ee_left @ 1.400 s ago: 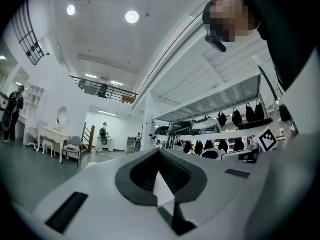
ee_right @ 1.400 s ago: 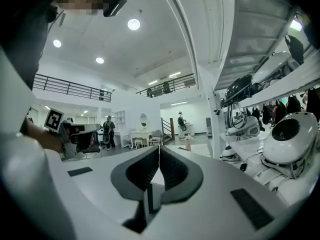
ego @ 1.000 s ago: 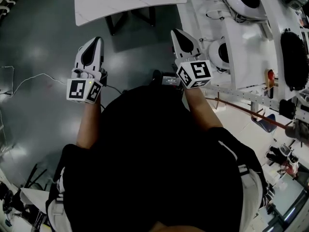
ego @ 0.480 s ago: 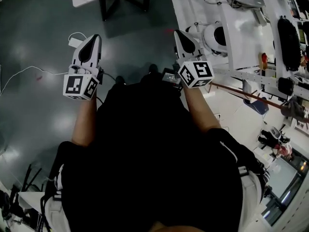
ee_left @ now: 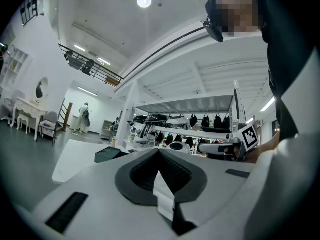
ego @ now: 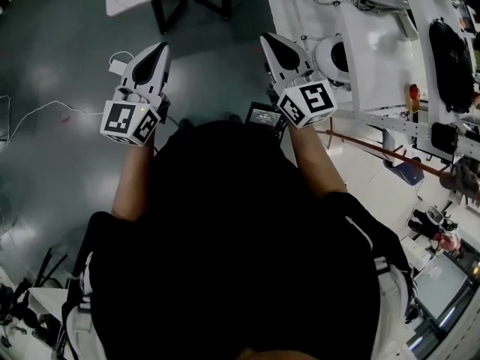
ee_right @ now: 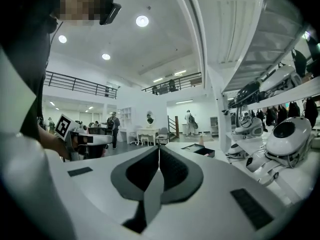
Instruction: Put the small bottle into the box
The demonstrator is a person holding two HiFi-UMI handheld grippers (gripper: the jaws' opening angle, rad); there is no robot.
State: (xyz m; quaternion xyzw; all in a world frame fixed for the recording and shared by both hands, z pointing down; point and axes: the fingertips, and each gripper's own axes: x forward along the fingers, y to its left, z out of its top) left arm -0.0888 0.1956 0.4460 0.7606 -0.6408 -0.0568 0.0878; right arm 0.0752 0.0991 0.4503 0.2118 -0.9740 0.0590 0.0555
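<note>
Right gripper (ee_right: pixel 159 156): jaws closed pad to pad, nothing between them, pointing across a white table (ee_right: pixel 180 145). A dark box (ee_right: pixel 204 151) lies on the table, right of the jaw line. The left gripper (ee_right: pixel 100 139), with its marker cube, appears at left. Shelves (ee_right: pixel 280 96) carrying white domed machines (ee_right: pixel 289 134) stand at right.
</note>
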